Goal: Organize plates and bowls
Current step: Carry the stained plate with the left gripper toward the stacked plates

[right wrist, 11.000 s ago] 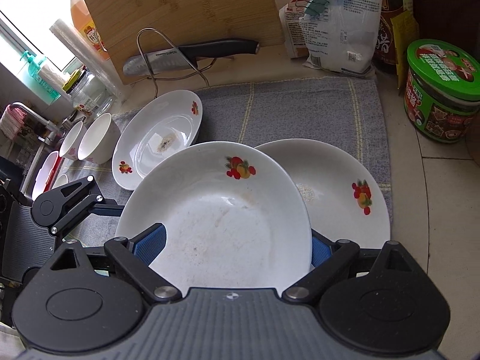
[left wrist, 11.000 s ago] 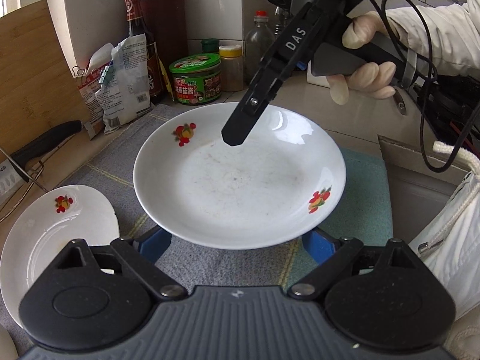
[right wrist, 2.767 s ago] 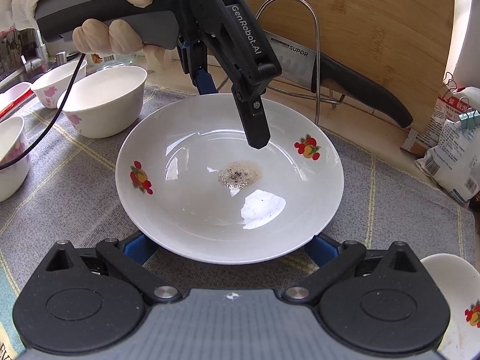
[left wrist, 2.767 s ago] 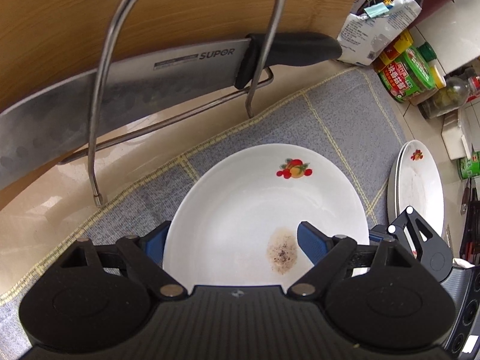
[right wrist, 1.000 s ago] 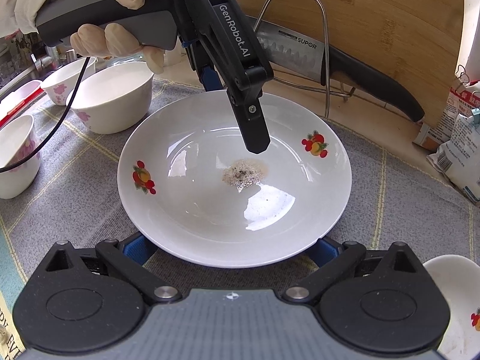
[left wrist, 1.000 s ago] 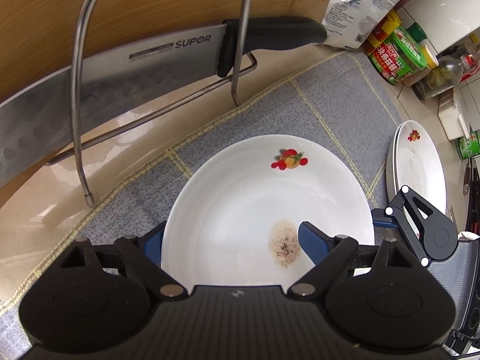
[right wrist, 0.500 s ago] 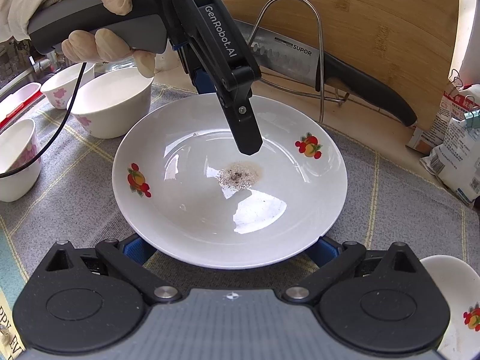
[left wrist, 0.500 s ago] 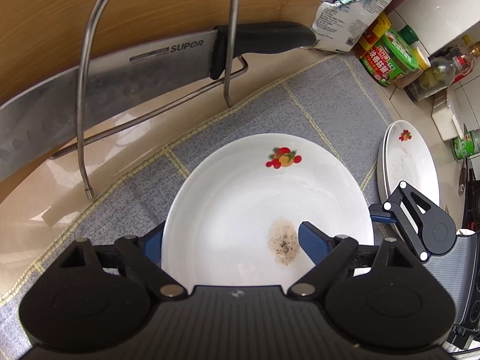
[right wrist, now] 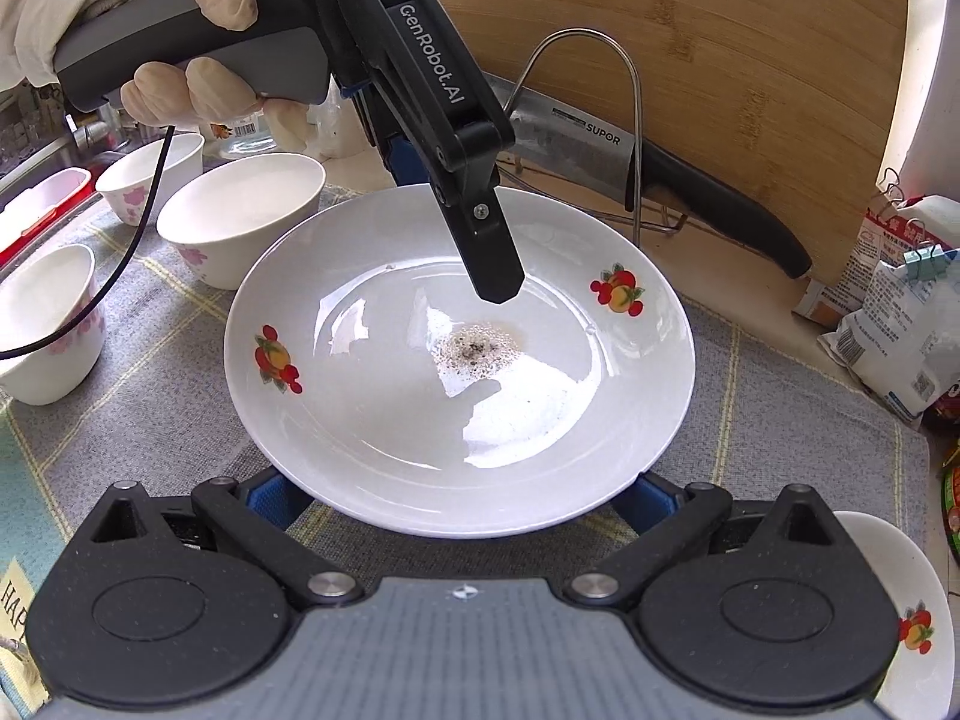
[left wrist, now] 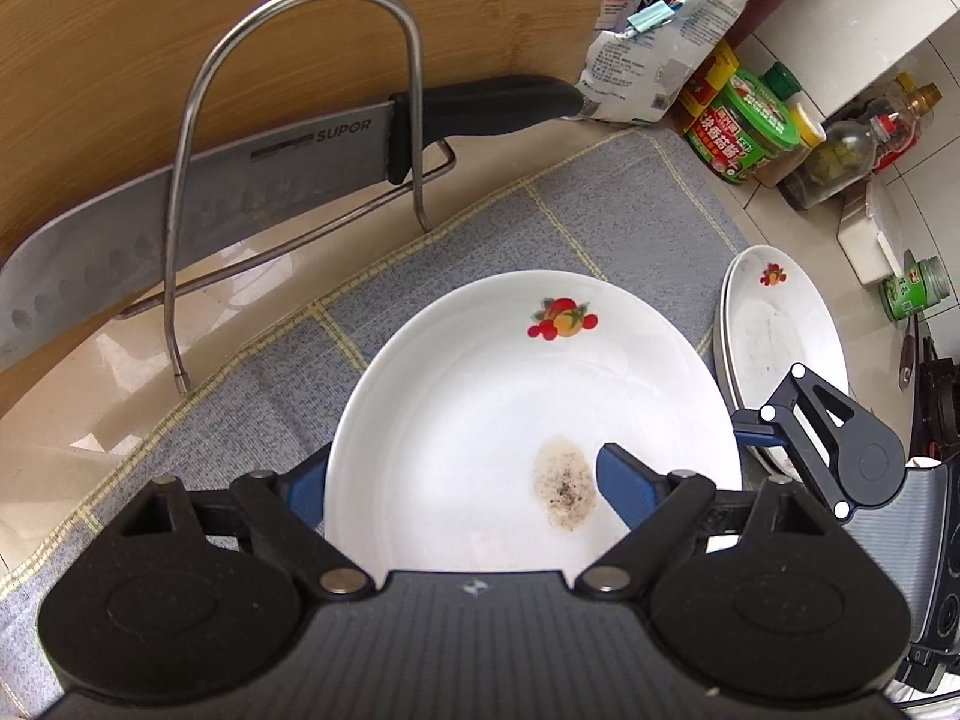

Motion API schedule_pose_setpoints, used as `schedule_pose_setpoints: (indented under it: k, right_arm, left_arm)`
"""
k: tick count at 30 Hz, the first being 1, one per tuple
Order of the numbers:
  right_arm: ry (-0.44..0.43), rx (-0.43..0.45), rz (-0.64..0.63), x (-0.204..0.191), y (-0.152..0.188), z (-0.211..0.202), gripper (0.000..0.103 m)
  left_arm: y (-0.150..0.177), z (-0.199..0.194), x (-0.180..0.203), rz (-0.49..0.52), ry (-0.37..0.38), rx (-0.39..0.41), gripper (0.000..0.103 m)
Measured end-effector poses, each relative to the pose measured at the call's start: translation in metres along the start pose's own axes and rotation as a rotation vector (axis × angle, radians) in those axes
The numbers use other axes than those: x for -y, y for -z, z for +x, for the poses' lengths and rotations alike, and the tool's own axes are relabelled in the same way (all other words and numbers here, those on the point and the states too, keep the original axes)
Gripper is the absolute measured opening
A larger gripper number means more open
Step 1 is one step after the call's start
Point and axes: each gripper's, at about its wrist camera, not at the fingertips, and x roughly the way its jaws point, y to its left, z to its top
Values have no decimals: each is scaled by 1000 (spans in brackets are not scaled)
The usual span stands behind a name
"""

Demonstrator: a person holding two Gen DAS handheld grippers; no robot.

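Note:
A white plate with fruit prints and a dirty speck patch (left wrist: 480,396) (right wrist: 420,396) is above the grey mat. My left gripper (left wrist: 462,480) is shut on its rim; one finger (right wrist: 489,264) lies over the plate's inside, the other is hidden under it. My right gripper (right wrist: 462,495) reaches under the opposite rim with its blue pads (right wrist: 273,498) spread wide, and it shows in the left wrist view (left wrist: 834,444). A stack of two like plates (left wrist: 780,348) (right wrist: 900,606) lies at the mat's right end.
Three white bowls (right wrist: 240,216) with pink flowers stand left on the mat (left wrist: 600,210). A knife (left wrist: 252,180) in a wire rack leans on a wooden board (right wrist: 720,48) behind. Bags and jars (left wrist: 744,126) stand at the back right.
The plate has shifted a little to the right over the mat, away from the knife rack and towards the stacked plates. Both grippers stay at its rims.

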Motion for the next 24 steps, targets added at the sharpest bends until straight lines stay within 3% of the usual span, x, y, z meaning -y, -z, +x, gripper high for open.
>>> schedule_pose_setpoints:
  k: [24]
  right_arm:
    - [91,20,34,1,23,-45,103]
  left_arm:
    - [-1,-10,57,83,0,15,88]
